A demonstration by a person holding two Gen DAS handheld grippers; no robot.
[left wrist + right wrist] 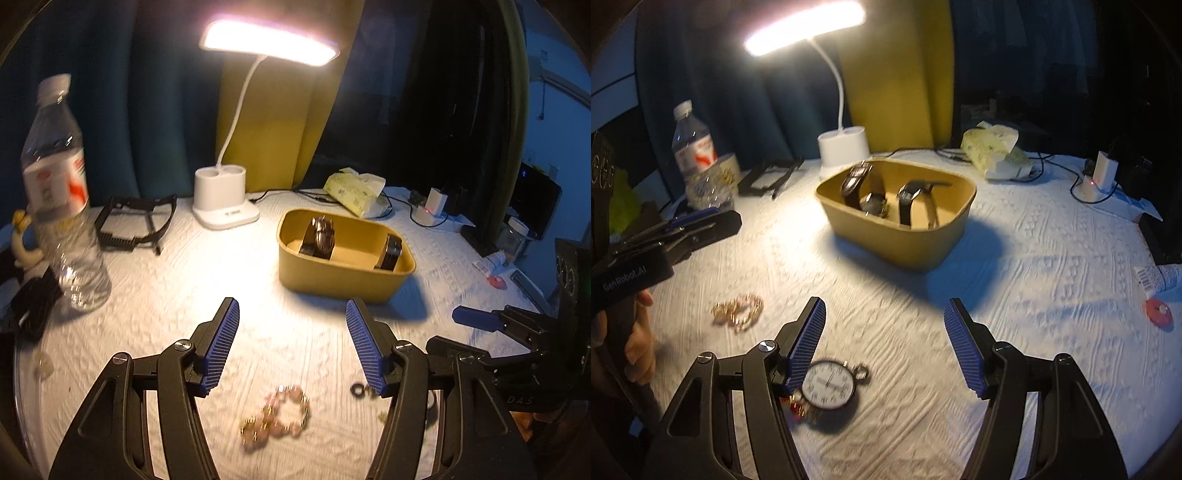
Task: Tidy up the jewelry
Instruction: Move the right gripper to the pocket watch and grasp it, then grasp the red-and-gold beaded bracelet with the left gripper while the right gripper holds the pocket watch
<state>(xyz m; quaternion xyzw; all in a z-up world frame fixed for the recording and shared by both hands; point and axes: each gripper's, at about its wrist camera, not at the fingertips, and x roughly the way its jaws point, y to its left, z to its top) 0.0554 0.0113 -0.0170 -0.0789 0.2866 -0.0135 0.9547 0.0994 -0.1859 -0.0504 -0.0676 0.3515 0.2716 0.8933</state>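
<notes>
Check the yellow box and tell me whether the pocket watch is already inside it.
No: the pocket watch lies on the white cloth near the right tool, outside the yellow box, which holds wristwatches.

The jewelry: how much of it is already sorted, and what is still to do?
Done: watches already stand in the yellow box. In hand: nothing; the left gripper and the right gripper are both open and empty. Left: the bead bracelet and the pocket watch still lie on the white cloth, outside the box.
</notes>
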